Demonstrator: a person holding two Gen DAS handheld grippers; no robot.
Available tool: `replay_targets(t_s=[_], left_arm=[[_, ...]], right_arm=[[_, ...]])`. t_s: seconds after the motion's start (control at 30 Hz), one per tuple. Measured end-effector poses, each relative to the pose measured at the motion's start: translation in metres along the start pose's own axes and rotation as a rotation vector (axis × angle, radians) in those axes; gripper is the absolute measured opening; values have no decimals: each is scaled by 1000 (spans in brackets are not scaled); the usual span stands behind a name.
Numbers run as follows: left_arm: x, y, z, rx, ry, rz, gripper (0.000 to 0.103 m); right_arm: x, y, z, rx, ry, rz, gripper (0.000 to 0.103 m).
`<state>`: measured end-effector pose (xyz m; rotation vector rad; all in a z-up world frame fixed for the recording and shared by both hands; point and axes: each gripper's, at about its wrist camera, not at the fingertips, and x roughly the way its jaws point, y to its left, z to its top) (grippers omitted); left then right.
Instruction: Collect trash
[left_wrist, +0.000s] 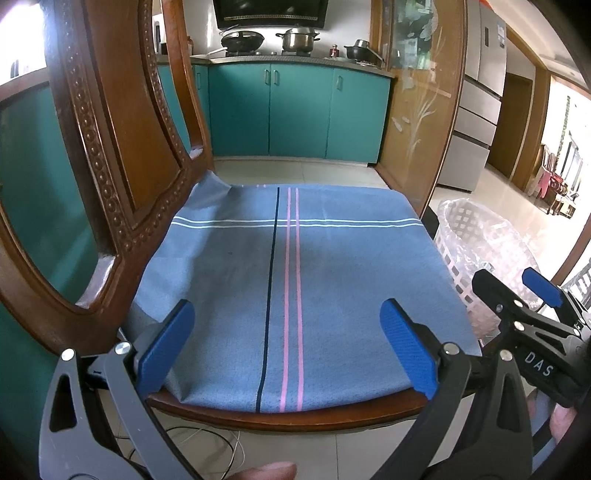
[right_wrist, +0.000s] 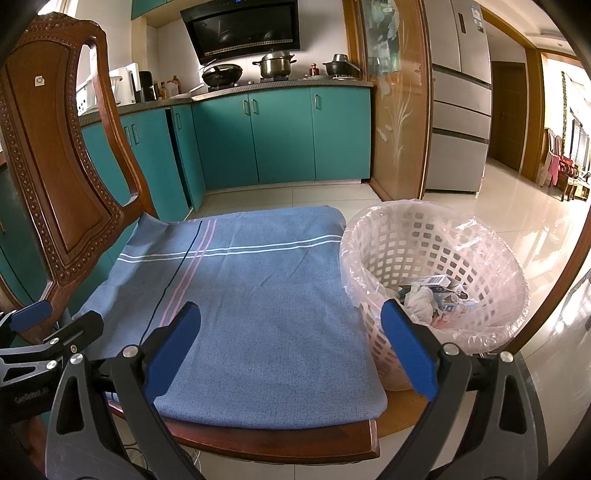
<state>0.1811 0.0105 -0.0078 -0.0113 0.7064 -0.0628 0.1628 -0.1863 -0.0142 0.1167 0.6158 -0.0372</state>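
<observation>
Your trash (right_wrist: 432, 295) is crumpled paper and wrappers sitting low in the white lattice plastic basket (right_wrist: 480, 254), lower right of the right wrist view, lined with a thin clear bag (right_wrist: 476, 225). Just beside it is the carved wooden chair (right_wrist: 55, 155), with a woven blue striped cloth (right_wrist: 258, 295) over the seat. Your left hand-held gripper (left_wrist: 288, 347) and right hand-held gripper (right_wrist: 291, 347) both hover with blue ribbed pads wide apart, holding nothing.
</observation>
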Motion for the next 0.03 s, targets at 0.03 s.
replay_targets(t_s=[0.03], left_arm=[[0, 0, 0, 1, -2, 3, 100]], right_arm=[[0, 0, 0, 0, -1, 0, 96]])
